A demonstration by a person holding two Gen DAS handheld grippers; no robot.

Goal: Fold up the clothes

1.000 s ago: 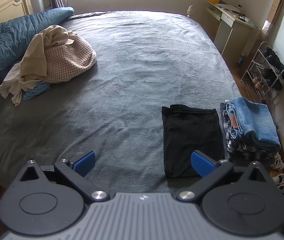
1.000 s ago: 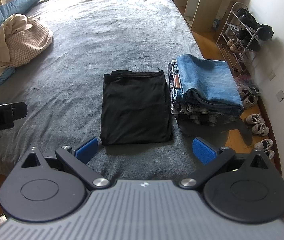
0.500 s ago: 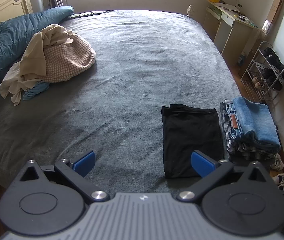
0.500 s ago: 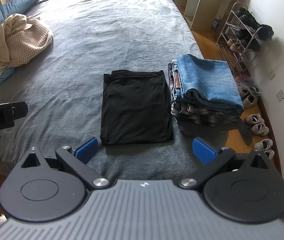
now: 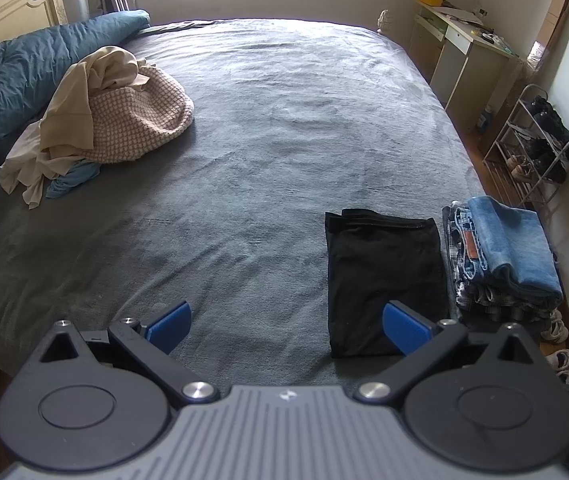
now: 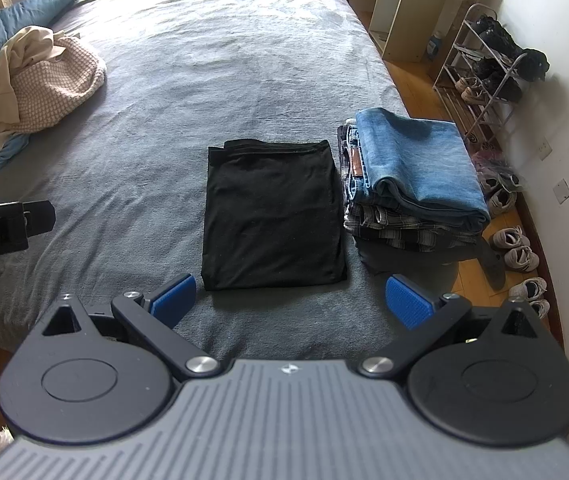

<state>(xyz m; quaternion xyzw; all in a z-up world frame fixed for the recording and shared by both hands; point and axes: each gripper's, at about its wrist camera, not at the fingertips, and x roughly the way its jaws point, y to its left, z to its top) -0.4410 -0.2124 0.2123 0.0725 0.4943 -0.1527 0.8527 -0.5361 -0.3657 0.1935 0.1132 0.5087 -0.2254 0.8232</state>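
Left gripper (image 5: 286, 326) and right gripper (image 6: 290, 300) hover, jaws apparently spread wide.

Matt napped cloth bedspread (image 6: 204, 92); beside it, the matt black garment (image 6: 272, 216) touches washed denim jeans (image 6: 420, 160).
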